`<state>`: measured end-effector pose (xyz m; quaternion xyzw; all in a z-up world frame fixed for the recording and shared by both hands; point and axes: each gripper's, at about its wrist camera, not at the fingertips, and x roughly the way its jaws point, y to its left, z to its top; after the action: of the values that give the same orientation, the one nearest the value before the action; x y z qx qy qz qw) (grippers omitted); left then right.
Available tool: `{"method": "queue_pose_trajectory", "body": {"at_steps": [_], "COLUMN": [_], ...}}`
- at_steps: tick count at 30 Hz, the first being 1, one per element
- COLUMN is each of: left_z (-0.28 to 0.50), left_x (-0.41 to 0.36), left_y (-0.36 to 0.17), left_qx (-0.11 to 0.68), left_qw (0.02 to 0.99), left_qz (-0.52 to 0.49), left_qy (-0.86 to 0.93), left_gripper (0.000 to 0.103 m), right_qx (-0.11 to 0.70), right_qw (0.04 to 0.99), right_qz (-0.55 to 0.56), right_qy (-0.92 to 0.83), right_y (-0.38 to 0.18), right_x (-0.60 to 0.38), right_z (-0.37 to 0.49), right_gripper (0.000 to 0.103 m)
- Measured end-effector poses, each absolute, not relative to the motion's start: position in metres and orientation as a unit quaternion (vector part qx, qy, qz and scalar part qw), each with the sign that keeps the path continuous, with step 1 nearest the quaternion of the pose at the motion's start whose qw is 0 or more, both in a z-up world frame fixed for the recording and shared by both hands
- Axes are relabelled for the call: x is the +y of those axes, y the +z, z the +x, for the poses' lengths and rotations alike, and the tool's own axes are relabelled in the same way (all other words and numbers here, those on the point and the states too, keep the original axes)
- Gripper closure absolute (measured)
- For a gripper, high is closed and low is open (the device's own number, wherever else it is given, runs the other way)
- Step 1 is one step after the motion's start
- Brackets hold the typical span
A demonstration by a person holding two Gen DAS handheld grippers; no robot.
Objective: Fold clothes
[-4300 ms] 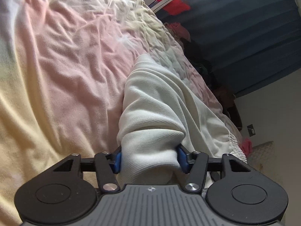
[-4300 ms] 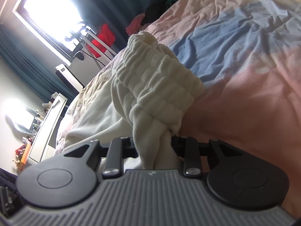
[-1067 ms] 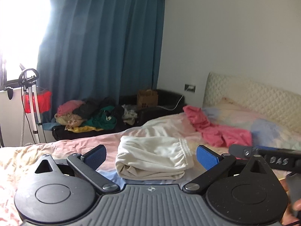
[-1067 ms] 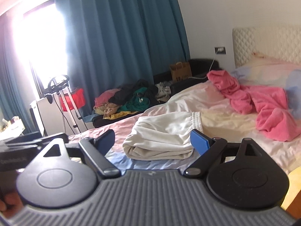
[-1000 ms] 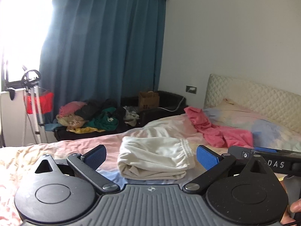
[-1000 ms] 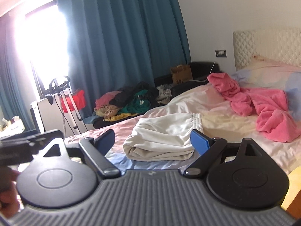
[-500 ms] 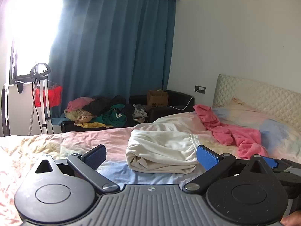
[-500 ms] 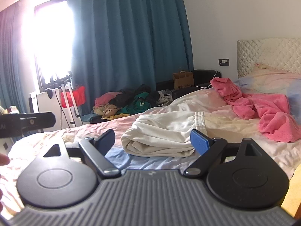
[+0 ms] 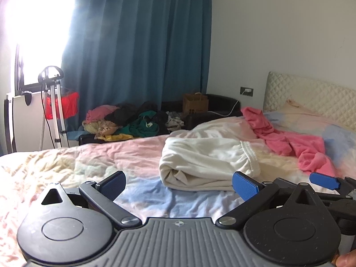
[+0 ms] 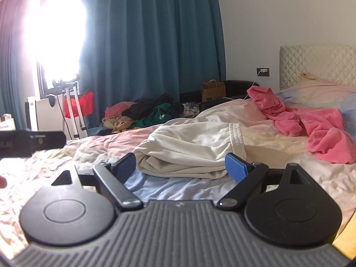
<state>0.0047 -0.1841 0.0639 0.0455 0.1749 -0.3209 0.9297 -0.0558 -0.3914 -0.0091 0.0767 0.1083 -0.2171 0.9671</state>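
A folded cream-white garment [image 9: 207, 162] lies on the pastel bedsheet [image 9: 100, 162], its elastic waistband to the right; it also shows in the right wrist view [image 10: 191, 153]. My left gripper [image 9: 179, 185] is open and empty, held back from the garment, which lies ahead and to the right. My right gripper [image 10: 180, 164] is open and empty, just short of the garment's near edge. A pink garment [image 10: 311, 120] lies crumpled on the bed to the right, also in the left wrist view [image 9: 287, 138].
A pile of mixed clothes [image 9: 129, 122] lies beyond the bed under a blue curtain [image 9: 142, 44]. A white stand [image 9: 53, 109] with a red cloth is by the window. A quilted headboard [image 10: 318, 64] is at right. A paper bag [image 10: 213, 91] stands far back.
Earlier both grippers were shut on the white garment. Both have let go and pulled back; the garment lies folded. In the last second both views shifted left and the garment sits further right.
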Motion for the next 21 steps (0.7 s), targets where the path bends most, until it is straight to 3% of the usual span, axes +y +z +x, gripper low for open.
{"method": "queue_pose_trajectory", "body": {"at_steps": [21], "left_z": [0.0], "left_x": [-0.183], "left_y": [0.05], "left_qx": [0.18], "left_qw": [0.93], "left_qz": [0.035], "left_qy": [-0.319], "left_gripper": [0.003], "right_qx": [0.115], "right_qw": [0.967], "right_qz": [0.075], "right_qy": [-0.214], "right_y": [-0.02], "right_x": [-0.392], "right_z": [-0.051], "right_gripper": [0.015]}}
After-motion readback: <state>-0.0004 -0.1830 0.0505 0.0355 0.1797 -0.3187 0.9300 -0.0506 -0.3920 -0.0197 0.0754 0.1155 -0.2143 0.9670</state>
